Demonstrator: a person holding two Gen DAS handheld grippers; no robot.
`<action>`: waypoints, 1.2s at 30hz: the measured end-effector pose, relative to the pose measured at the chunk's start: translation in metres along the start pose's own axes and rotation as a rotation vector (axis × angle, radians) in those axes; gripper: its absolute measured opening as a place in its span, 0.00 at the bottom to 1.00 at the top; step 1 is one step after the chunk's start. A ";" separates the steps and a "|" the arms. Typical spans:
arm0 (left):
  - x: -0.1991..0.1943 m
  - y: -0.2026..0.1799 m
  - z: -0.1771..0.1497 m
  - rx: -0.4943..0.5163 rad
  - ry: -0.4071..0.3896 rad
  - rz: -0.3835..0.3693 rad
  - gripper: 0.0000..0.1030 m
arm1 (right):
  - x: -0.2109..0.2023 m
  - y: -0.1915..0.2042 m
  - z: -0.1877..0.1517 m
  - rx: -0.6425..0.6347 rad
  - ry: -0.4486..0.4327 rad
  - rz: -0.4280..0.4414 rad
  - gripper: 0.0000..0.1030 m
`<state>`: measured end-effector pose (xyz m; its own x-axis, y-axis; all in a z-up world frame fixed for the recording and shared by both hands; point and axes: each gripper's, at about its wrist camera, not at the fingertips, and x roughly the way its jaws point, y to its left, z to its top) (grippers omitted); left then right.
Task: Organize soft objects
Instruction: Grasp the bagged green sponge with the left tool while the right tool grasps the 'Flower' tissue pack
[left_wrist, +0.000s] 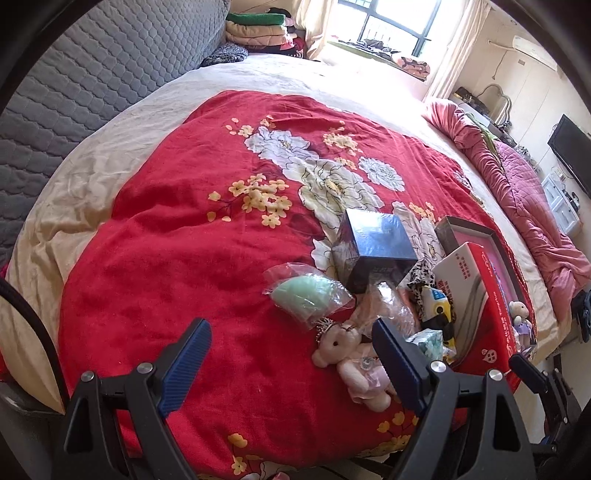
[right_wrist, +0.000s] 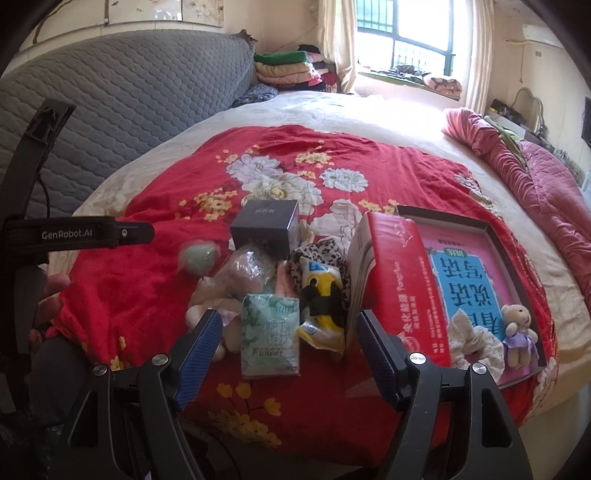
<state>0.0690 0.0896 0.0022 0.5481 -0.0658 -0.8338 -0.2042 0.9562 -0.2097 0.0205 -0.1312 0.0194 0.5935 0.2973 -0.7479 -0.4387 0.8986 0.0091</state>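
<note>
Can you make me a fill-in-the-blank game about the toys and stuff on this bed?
1. The small teddy bear with the purple bow sits inside the shallow ____.
2. The big blanket under everything is mostly ____ with flowers.
3. The green egg-shaped toy is wrapped in a clear plastic ____.
4. The right tongs, with nothing held, hover over a pale green packet printed with the word ____.

Missing words: tray; red; bag; Flower
</note>
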 end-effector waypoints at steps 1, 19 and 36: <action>0.003 0.002 -0.001 -0.003 0.005 -0.002 0.86 | 0.005 0.003 -0.003 0.000 0.014 0.011 0.74; 0.085 0.005 0.022 -0.006 0.079 -0.068 0.86 | 0.054 0.009 -0.017 0.021 0.110 -0.015 0.74; 0.128 0.003 0.026 0.017 0.113 -0.117 0.83 | 0.095 0.002 -0.020 0.093 0.177 0.022 0.58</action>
<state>0.1596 0.0915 -0.0915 0.4720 -0.2078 -0.8567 -0.1297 0.9449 -0.3007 0.0622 -0.1077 -0.0649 0.4535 0.2630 -0.8516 -0.3811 0.9209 0.0815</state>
